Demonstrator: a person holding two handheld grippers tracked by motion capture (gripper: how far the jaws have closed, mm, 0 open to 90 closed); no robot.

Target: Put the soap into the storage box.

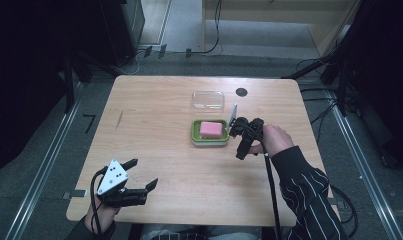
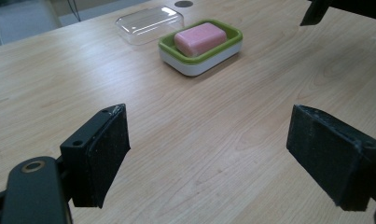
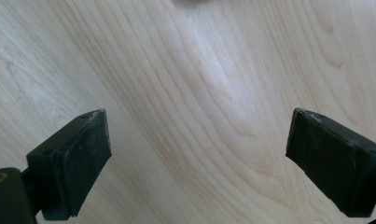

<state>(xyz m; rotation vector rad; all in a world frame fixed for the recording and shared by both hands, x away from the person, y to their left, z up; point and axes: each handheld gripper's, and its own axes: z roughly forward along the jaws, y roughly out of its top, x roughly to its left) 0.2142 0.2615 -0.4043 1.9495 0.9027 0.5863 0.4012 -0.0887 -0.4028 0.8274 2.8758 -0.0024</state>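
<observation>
A pink soap bar lies in a green and white soap dish near the middle of the wooden table. Just behind the dish sits a clear plastic lid. My right gripper hovers right beside the dish's right end, tilted down at bare wood, open and holding nothing. Near the table's front left corner, my left gripper faces the dish from a distance, open and holding nothing.
A small black round hole marks the table behind the lid. Cables and dark stands surround the table on the floor. Bare wood stretches between the left gripper and the dish.
</observation>
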